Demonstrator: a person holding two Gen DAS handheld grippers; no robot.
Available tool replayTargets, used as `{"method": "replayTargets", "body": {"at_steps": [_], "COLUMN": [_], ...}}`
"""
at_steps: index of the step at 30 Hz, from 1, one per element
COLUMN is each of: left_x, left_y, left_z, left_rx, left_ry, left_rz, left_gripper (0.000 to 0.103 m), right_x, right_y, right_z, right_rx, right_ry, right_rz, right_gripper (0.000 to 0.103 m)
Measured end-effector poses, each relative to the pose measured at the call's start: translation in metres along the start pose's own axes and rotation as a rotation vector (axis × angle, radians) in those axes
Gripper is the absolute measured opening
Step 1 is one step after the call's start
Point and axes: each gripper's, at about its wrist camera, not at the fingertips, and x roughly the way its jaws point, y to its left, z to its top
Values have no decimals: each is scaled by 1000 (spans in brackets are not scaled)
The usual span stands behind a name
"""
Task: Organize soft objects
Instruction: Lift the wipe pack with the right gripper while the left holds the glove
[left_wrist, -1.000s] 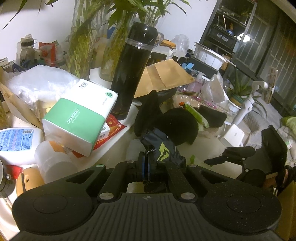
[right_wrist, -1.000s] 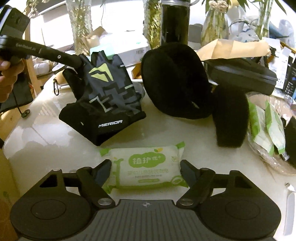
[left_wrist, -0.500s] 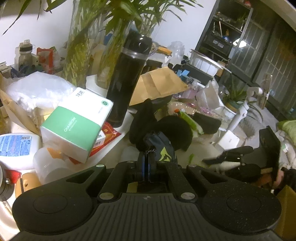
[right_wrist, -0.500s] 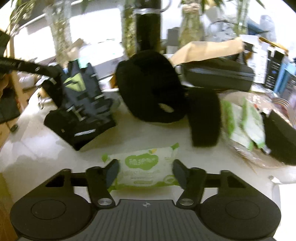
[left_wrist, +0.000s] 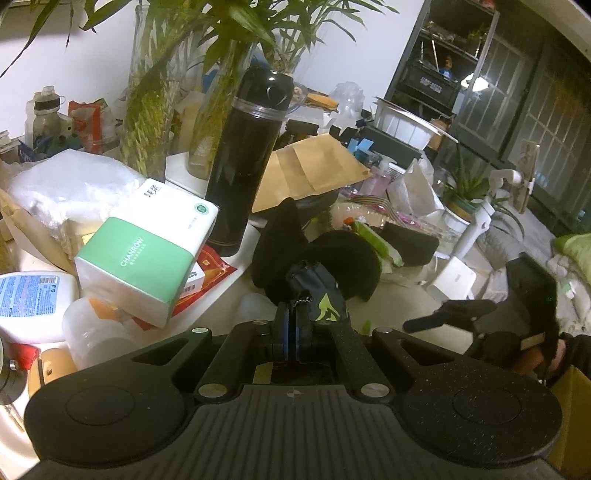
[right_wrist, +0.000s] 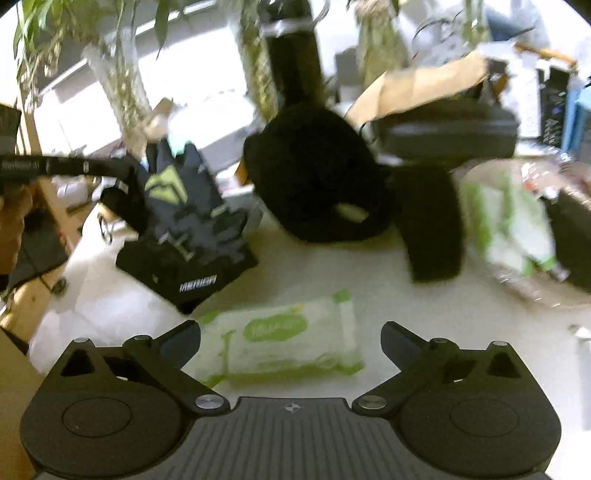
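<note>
My left gripper (left_wrist: 293, 321) is shut on a black cycling glove with green marks (left_wrist: 319, 291); in the right wrist view the glove (right_wrist: 184, 225) hangs from that gripper (right_wrist: 122, 173), its lower edge near the table. My right gripper (right_wrist: 290, 341) is open around a white and green wet-wipe pack (right_wrist: 284, 343) that lies on the table between the fingers without touching them. A black fuzzy earmuff (right_wrist: 317, 177) rests behind the pack, and it also shows in the left wrist view (left_wrist: 332, 262).
A black flask (left_wrist: 247, 158), a green tissue pack (left_wrist: 147, 251), plant vases (left_wrist: 151, 110), a brown paper bag (left_wrist: 306, 173) and a black case (right_wrist: 447, 129) crowd the back. A clear bag of wipe packs (right_wrist: 513, 225) lies at the right. A white bottle (left_wrist: 29, 302) sits at the left.
My right gripper opened wider and let go of the wipe pack while pulling back and up a little. My left gripper lifted slightly with the glove still held.
</note>
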Motion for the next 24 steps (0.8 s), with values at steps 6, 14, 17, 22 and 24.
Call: {"method": "replayTargets", "body": {"at_steps": [6, 14, 17, 22, 24], "left_x": [0, -2, -5, -9, -14], "left_y": [0, -10, -15, -23, -26], "left_z": [0, 2, 4, 10, 15], "left_rx": [1, 24, 38, 67, 66], "left_ry": [1, -3, -12, -28, -42], "left_rz": [-2, -18, -23, -17, -15], "left_gripper": [3, 3, 3, 3, 3], "right_x": [22, 31, 25, 22, 18], "right_y": [22, 29, 29, 25, 21], "right_z": [-8, -13, -13, -11, -10], "right_rx": [-123, -153, -147, -138, -134], "right_ry": [54, 46, 19, 13, 11], "right_rz": [-42, -75, -77, -105, -115], "right_gripper": [103, 99, 83, 81, 81]}}
